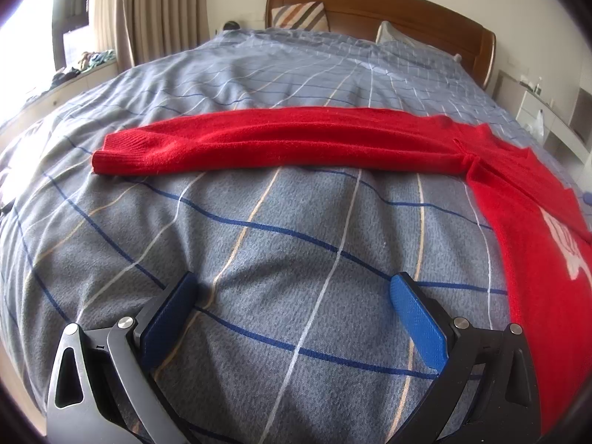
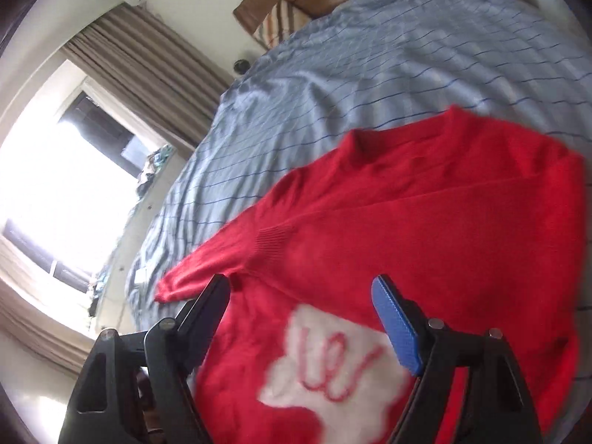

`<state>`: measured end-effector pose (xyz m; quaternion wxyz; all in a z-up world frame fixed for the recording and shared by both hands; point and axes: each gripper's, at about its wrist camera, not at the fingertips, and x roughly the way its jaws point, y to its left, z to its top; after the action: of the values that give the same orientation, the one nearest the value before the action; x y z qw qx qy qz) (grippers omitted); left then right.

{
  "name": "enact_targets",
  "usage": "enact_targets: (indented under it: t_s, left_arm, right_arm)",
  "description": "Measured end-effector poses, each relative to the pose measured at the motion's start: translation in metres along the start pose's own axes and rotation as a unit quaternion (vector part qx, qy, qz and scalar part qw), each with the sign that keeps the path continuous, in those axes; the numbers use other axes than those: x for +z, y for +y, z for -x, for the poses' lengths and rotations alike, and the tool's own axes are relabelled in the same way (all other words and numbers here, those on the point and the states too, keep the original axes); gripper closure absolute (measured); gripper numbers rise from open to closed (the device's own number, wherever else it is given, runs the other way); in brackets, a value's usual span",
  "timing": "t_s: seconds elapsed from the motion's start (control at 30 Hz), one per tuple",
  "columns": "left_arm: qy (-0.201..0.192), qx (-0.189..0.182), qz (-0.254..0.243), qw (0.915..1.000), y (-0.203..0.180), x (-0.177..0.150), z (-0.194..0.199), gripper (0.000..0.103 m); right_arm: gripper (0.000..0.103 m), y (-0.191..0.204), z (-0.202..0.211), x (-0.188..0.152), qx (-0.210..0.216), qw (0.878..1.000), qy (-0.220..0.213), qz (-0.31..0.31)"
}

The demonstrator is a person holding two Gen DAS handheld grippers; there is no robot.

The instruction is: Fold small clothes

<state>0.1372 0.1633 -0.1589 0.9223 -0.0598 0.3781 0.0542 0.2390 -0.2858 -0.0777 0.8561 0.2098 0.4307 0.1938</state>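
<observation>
- Here, a large bed (image 1: 259,229) fills both views, covered by a grey-blue quilt with a grid of dark blue, white and tan lines; the quilt is lightly wrinkled.
- A wooden headboard (image 1: 388,3) stands at the far end of the bed, with a striped pillow (image 1: 299,14) leaning against it.
- Beige curtains (image 1: 148,7) hang beside a bright window (image 2: 55,185) on the left side of the room.
- A red knitted sweater (image 2: 425,222) lies flat on the quilt, front side up. A white patch with red looping lines (image 2: 333,366) sits on its chest.
- One sleeve (image 1: 259,140) stretches straight out sideways across the bed, its ribbed cuff at the far left in the left wrist view. In the right wrist view another ribbed cuff (image 2: 273,236) lies folded in over the sweater's body.
- The left gripper (image 1: 292,288) hovers over bare quilt, near the sweater's side. Its jaws are spread wide with nothing between them.
- The right gripper (image 2: 299,288) is over the sweater's chest, this view tilted and a little blurred. Its jaws are spread apart and grasp nothing; the white patch shows in the gap.
- Each gripper has blue textured pads (image 1: 418,322) on black fingers.
</observation>
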Motion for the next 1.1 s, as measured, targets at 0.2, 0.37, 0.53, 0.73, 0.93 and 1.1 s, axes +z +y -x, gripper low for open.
enact_targets:
  t_s: [0.2,0.37,0.53,0.73,0.93,1.1]
  left_arm:
    - [-0.002,0.003,0.0,1.0,0.001,0.001,0.0,0.0]
    - [-0.004,0.013,-0.004,0.9999,-0.001,0.002,0.001,0.0]
    - [-0.003,0.012,0.005,0.9999,-0.001,0.001,0.003,0.0]
    - [-0.006,0.022,-0.015,0.9996,-0.005,-0.003,0.005,0.0]
    - [0.0,0.012,-0.015,0.9998,-0.002,-0.003,0.003,0.0]
    - [0.002,0.016,-0.019,0.9997,-0.004,-0.004,0.003,0.0]
  right_arm:
    - [0.024,-0.095,0.079,-0.054,-0.211,0.975,-0.061,0.026]
    - [0.023,-0.137,0.119,-0.094,-0.257,0.961,-0.101,0.01]
    - [0.023,-0.156,0.124,-0.116,-0.252,0.958,-0.132,-0.019]
    - [0.017,-0.153,0.12,-0.121,-0.243,0.96,-0.135,-0.014]
    - [0.017,-0.16,0.123,-0.124,-0.216,0.964,-0.152,-0.025]
    - [0.017,-0.157,0.12,-0.125,-0.227,0.962,-0.149,-0.017]
